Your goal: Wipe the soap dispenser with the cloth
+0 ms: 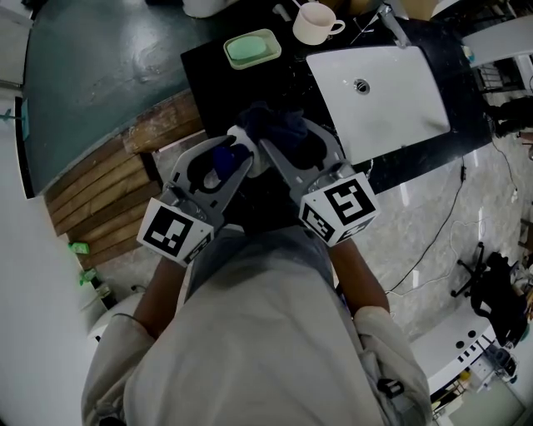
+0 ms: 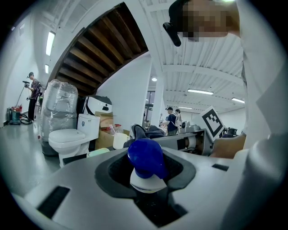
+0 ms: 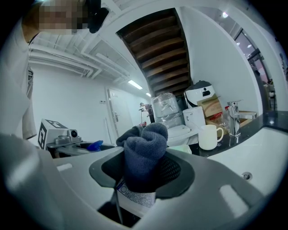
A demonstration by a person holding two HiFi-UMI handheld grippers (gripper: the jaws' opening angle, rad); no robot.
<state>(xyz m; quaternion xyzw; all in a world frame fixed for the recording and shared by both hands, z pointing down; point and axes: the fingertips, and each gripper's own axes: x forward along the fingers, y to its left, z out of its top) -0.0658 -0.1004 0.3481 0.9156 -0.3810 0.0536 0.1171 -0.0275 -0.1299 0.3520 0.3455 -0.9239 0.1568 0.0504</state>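
Note:
The soap dispenser (image 1: 223,160) has a blue pump head on a white collar. My left gripper (image 1: 236,160) is shut on it, with the pump head (image 2: 145,159) standing up between the jaws. My right gripper (image 1: 291,143) is shut on a bunched dark blue cloth (image 1: 275,125). In the right gripper view the cloth (image 3: 145,155) rises out of the jaws, with a white label under it. Both grippers are held close together in front of the person's chest, over the near edge of the black counter (image 1: 208,75). The cloth sits just right of the dispenser; I cannot tell whether they touch.
On the counter are a white sink (image 1: 391,91) with a faucet (image 1: 391,25), a green soap dish (image 1: 251,48) and a cream mug (image 1: 315,22). Wooden planks (image 1: 108,183) lie on the floor at the left. A white toilet (image 2: 67,137) stands beyond.

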